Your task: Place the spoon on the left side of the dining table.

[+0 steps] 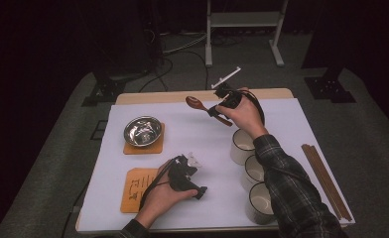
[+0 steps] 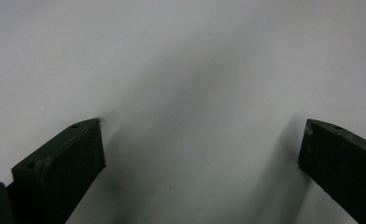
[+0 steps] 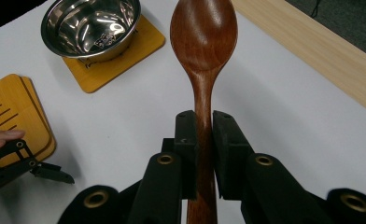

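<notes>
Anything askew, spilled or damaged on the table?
Nothing stands out. The steel bowl sits upright on its coaster, three cups stand upright in a row, and the wooden spoon is clamped straight in the right gripper. No spills.

Lighting/quality, my rig: high view dim, room black around the white paper-covered table (image 1: pixel 202 144), slightly soft. My left gripper view: soft grey shadows on white, jaws blurred. My right gripper view bright, sharp; glare in shiny round steel bowl (image 3: pixel 90 25), sheen on brown wooden spoon (image 3: pixel 203 42).
</notes>
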`<state>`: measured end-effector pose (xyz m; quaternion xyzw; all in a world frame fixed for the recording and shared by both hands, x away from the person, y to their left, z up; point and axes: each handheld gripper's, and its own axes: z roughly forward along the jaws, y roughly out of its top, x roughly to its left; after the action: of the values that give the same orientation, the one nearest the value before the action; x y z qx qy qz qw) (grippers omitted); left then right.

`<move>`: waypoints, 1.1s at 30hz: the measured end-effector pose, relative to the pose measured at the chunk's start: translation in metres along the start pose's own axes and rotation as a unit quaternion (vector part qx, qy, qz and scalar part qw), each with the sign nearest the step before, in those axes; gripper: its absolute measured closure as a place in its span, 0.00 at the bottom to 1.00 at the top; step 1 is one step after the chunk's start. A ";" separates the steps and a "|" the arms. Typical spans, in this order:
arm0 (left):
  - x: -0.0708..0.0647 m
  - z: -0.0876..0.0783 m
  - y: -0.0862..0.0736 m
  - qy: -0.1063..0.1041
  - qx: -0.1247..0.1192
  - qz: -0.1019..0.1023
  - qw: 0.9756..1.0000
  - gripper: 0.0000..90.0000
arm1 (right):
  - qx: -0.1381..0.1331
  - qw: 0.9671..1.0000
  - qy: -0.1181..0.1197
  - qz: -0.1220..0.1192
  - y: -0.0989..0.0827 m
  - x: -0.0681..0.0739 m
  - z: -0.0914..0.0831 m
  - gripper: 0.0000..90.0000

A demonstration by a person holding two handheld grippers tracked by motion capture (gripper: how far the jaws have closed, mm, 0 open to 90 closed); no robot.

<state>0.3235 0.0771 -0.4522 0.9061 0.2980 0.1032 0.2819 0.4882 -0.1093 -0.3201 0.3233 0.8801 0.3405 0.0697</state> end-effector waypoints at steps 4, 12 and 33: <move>0.000 0.000 -0.001 0.000 -0.002 0.001 1.000 0.00 | -0.001 1.000 0.006 -0.004 0.006 0.003 0.004 0.89; 0.000 0.000 -0.001 0.000 -0.002 0.002 1.000 0.00 | 0.005 1.000 0.015 -0.009 0.016 0.009 0.017 0.89; 0.000 0.000 -0.001 0.003 -0.001 0.003 1.000 0.00 | 0.021 0.998 0.044 -0.037 0.047 0.031 0.056 0.89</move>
<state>0.3231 0.0777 -0.4524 0.9062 0.2964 0.1071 0.2820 0.5076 -0.0331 -0.3292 0.2769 0.9006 0.3331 0.0370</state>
